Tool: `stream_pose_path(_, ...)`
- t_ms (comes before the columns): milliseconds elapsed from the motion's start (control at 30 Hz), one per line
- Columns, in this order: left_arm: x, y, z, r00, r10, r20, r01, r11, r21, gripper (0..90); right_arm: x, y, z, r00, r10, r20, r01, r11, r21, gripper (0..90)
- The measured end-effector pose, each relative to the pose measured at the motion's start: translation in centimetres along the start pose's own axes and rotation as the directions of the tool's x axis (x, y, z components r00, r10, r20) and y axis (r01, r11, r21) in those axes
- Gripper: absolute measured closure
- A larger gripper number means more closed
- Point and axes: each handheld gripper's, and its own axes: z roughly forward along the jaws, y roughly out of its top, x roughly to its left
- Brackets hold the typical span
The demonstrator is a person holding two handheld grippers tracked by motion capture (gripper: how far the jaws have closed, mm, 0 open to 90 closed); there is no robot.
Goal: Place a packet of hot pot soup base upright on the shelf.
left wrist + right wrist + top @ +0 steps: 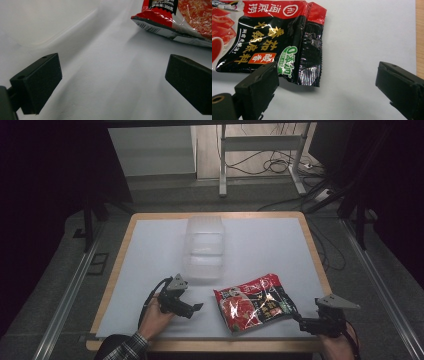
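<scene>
A red and black food packet (255, 303) lies flat on the white mat near the table's front edge. My left gripper (196, 308) rests low on the mat to the packet's left, jaws open and pointing toward it; its own view shows the packet's corner (172, 20) ahead and bare mat between the jaws (113, 82). My right gripper (299, 319) sits just right of the packet, open. In the right gripper view the packet's black crimped end (312, 52) lies ahead of the left jaw, and nothing is held (327, 87).
A clear plastic container (204, 247) stands on the mat behind the left gripper, toward the table's middle. The wooden table edge (320, 265) frames the white mat (265, 245). Cables and a metal frame lie on the floor beyond the table.
</scene>
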Motion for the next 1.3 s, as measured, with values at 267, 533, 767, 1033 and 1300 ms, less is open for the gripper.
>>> stream_pose_path(267,-0.4,0.4,-0.1,1.0,-0.003,-0.007,0.003,0.9998,0.021,0.5,-0.1,0.0,0.1,1.0,0.003,-0.001,-0.003,1.0,0.005,5.1)
stream_pose_path(533,-1.0,1.3,-0.7,0.9997,-0.001,0.026,0.002,0.9999,-0.014,0.4,-0.2,-0.1,0.2,1.0,0.007,0.003,-0.007,1.0,0.012,5.1)
stream_pose_path(767,-2.4,2.3,-1.0,0.9978,0.058,0.031,-0.057,0.9981,-0.022,11.2,-0.2,-0.1,0.2,1.0,0.006,0.007,-0.006,1.0,0.014,5.1)
stream_pose_path(1033,-3.4,3.5,-0.8,0.9915,0.064,0.113,-0.059,0.997,-0.05,35.6,-0.2,0.0,0.2,1.0,0.003,0.006,-0.003,1.0,0.017,5.2)
stream_pose_path(1300,-4.3,4.4,-0.2,0.9836,0.08,0.162,-0.071,0.9957,-0.06,54.6,-0.2,0.0,0.3,1.0,0.001,0.006,-0.001,1.0,0.022,5.3)
